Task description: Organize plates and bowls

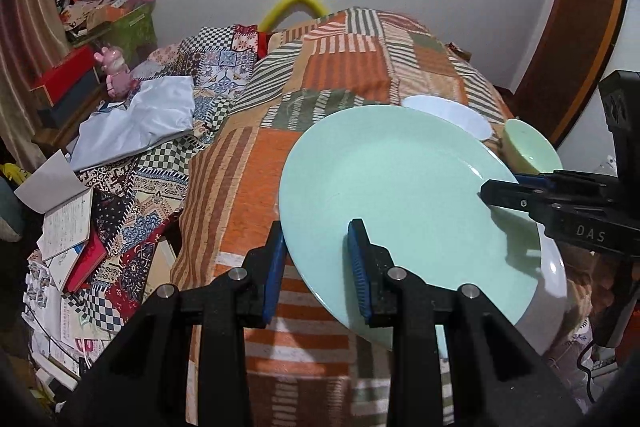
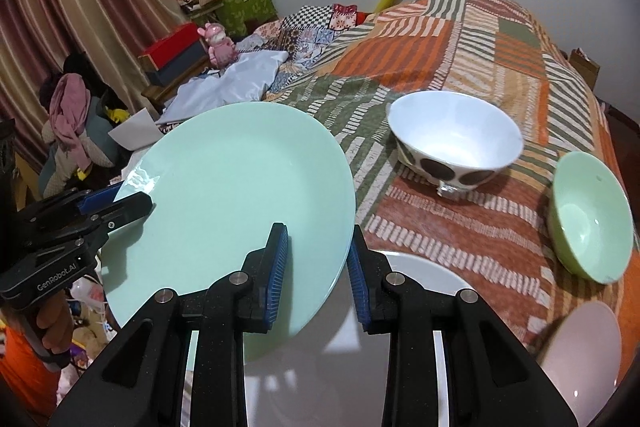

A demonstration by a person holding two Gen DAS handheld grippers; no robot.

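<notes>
A large mint-green plate (image 1: 400, 187) hangs tilted above the patchwork cloth, held at two opposite edges. My left gripper (image 1: 318, 263) is shut on its near-left rim, one blue pad under the rim and one on top. Seen from the right wrist, my right gripper (image 2: 318, 263) is shut on the right rim of the same plate (image 2: 232, 195). Each gripper shows in the other's view: the right gripper (image 1: 500, 187) and the left gripper (image 2: 132, 195). Directly below lies a white plate (image 2: 424, 275).
On the striped patchwork cloth (image 2: 460, 39) stand a white bowl with brown dots (image 2: 456, 143), a green bowl (image 2: 592, 215) and a pale pink dish (image 2: 580, 347). To the left lie books and papers (image 1: 68, 227), a grey-white cloth (image 1: 140, 115) and stacked boxes (image 1: 68, 79).
</notes>
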